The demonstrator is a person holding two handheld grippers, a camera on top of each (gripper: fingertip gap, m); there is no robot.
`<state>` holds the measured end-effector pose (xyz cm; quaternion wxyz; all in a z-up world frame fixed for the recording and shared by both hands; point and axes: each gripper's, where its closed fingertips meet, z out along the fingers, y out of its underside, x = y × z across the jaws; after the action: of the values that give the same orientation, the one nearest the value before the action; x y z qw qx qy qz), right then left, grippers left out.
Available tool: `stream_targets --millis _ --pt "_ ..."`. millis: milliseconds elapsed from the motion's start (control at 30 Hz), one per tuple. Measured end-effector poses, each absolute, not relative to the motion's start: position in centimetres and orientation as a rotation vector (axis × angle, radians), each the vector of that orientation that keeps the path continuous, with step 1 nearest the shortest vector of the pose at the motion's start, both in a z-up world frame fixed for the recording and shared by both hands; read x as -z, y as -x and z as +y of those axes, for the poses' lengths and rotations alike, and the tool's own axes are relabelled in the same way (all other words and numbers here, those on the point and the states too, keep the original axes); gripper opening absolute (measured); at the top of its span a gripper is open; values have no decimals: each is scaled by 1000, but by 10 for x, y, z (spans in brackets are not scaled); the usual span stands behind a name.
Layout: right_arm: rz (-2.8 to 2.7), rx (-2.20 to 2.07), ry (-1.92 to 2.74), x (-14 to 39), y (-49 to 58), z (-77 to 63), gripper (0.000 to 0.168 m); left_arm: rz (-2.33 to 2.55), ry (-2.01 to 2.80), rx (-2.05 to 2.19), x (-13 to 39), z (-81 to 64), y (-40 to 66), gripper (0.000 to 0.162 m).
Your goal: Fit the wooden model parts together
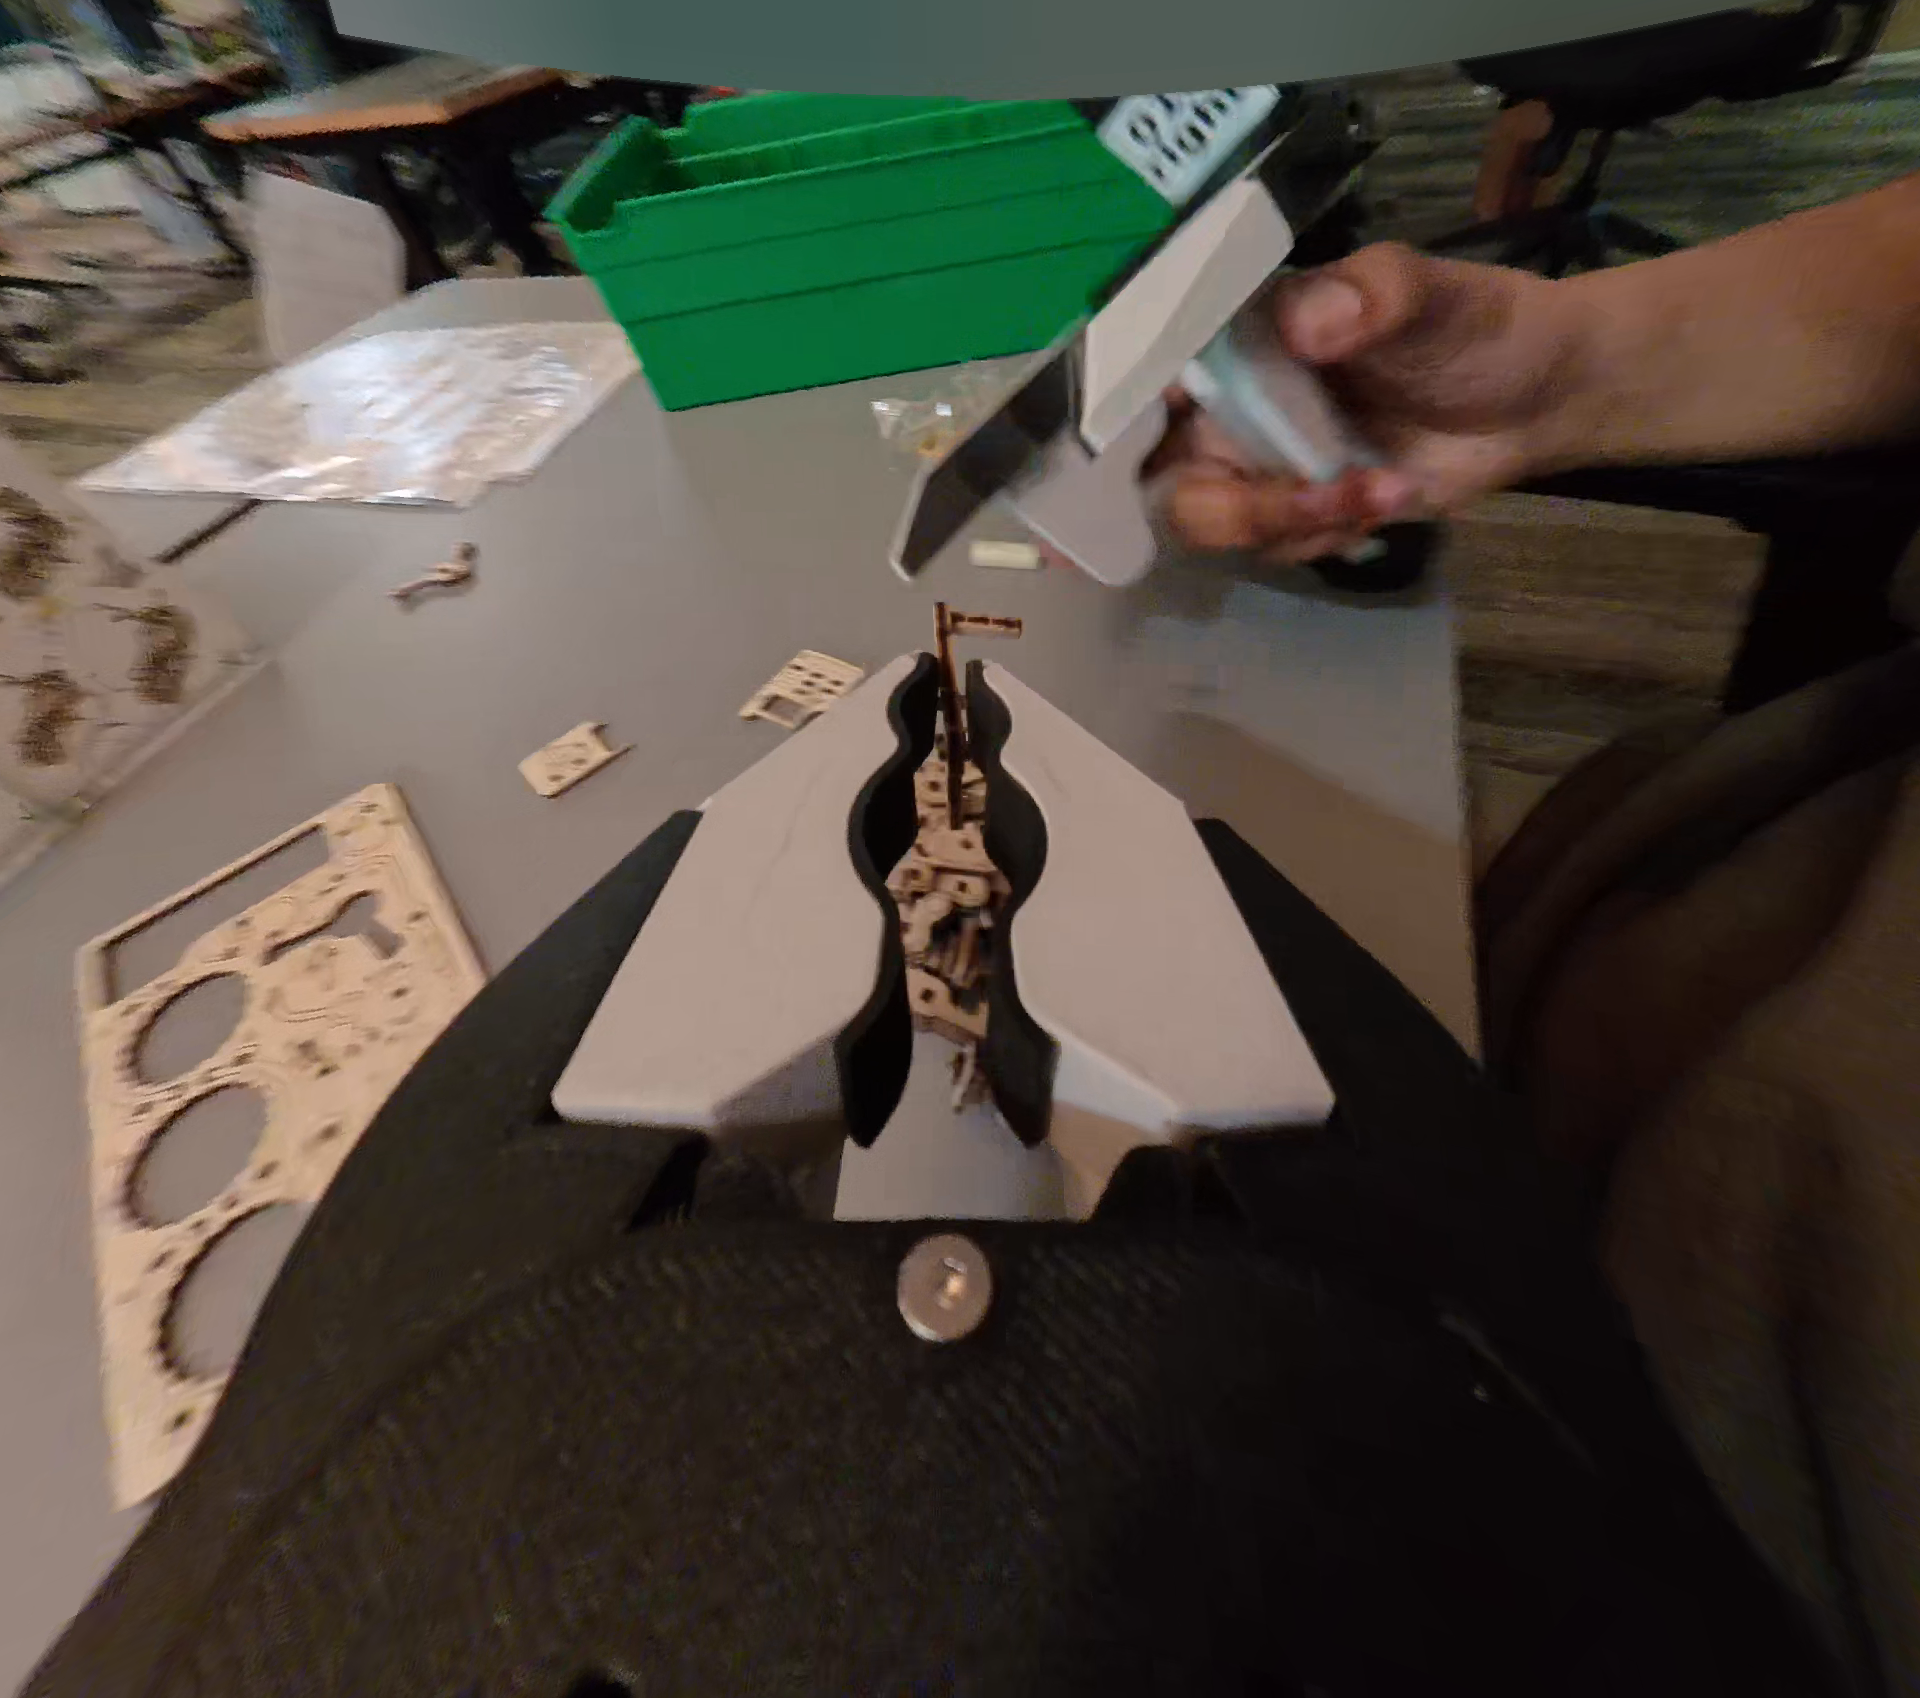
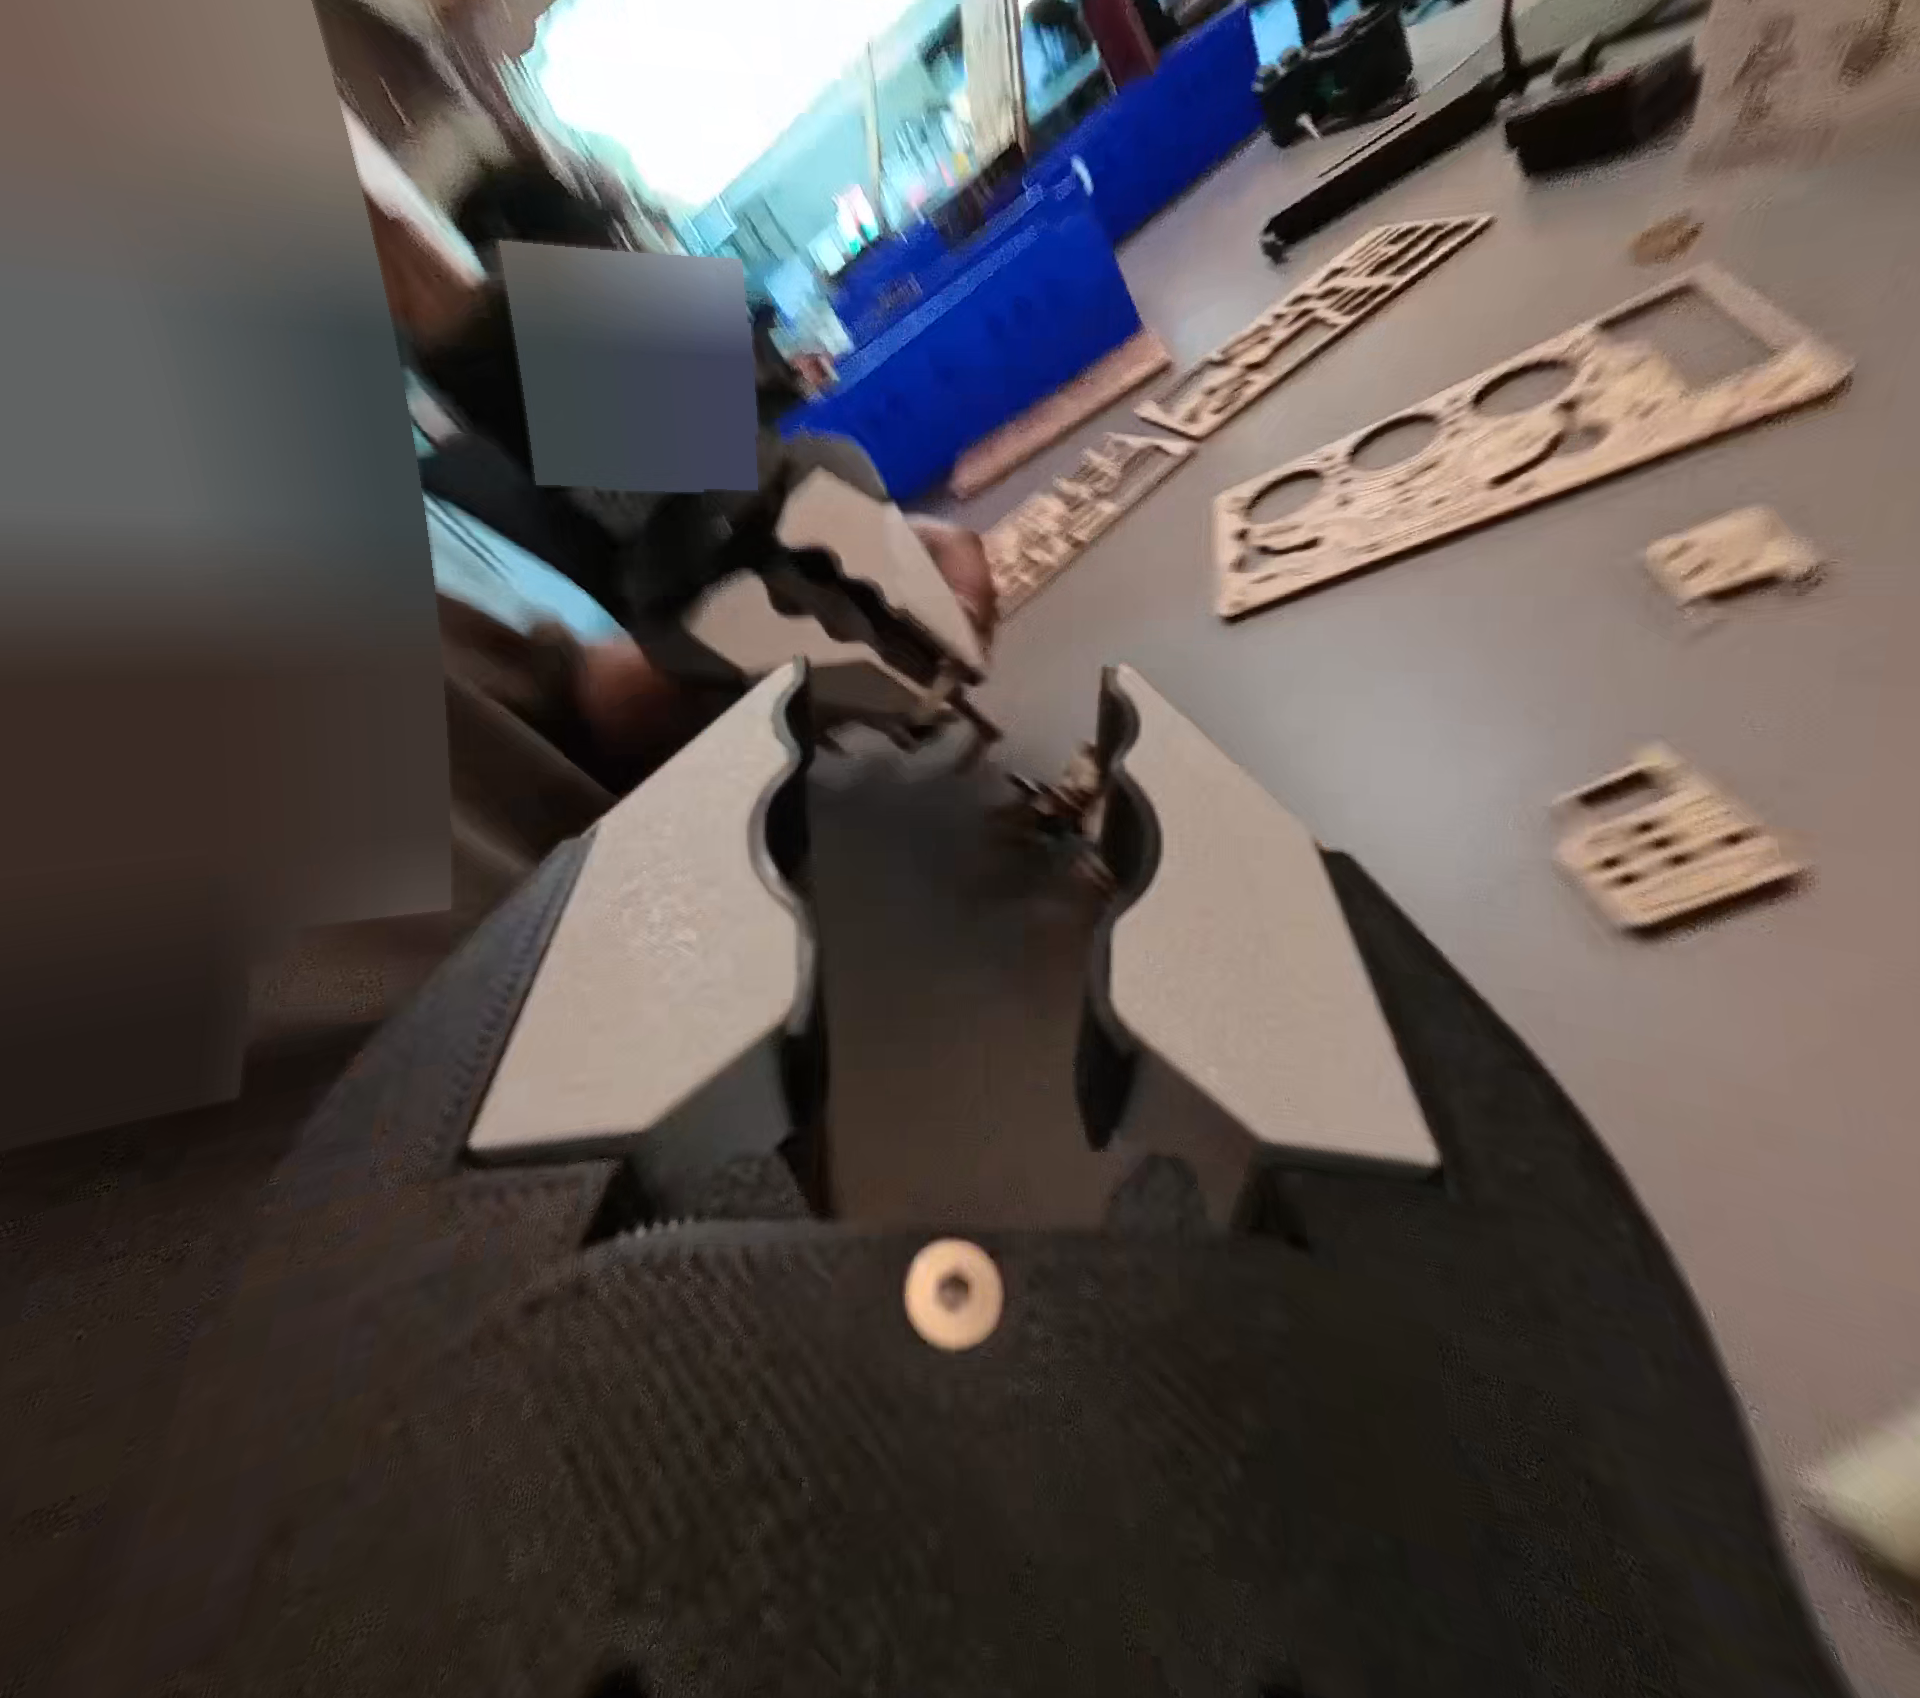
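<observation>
My left gripper [image 1: 948,674] is shut on a small wooden model assembly [image 1: 948,859], held edge-on between its pads. A thin notched piece of the assembly sticks out past the tips. My right gripper [image 2: 954,692] is open and empty. In the left wrist view, a hand holds the right gripper [image 1: 925,547] just above and beyond the assembly, tilted down-left. In the right wrist view, the left gripper [image 2: 961,677] comes in from the left. The blurred wooden assembly [image 2: 1055,801] lies between my right fingers, close to the right-hand one.
On the grey table [image 1: 665,609] lie a punched wooden sheet with round holes [image 1: 239,1056] [image 2: 1507,453], small loose wooden parts [image 1: 577,755] [image 1: 802,687] [image 2: 1673,838] [image 2: 1730,557], a foil bag [image 1: 364,412] and a green bin [image 1: 862,246]. Blue bins [image 2: 987,318] stand farther off.
</observation>
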<state>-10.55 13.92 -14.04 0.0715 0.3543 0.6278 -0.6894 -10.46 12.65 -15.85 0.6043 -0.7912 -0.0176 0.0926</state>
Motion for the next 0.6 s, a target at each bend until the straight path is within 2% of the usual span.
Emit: stream_targets --millis 133,367,600 --pt "2458 2036 -670 151 83 137 39 35 1854 70 166 124 81 1" --pt "2368 2066 -507 144 61 117 38 17 1738 432 150 117 59 1" --pt "2313 2125 -572 135 63 114 29 -1 1711 470 147 119 57 1"
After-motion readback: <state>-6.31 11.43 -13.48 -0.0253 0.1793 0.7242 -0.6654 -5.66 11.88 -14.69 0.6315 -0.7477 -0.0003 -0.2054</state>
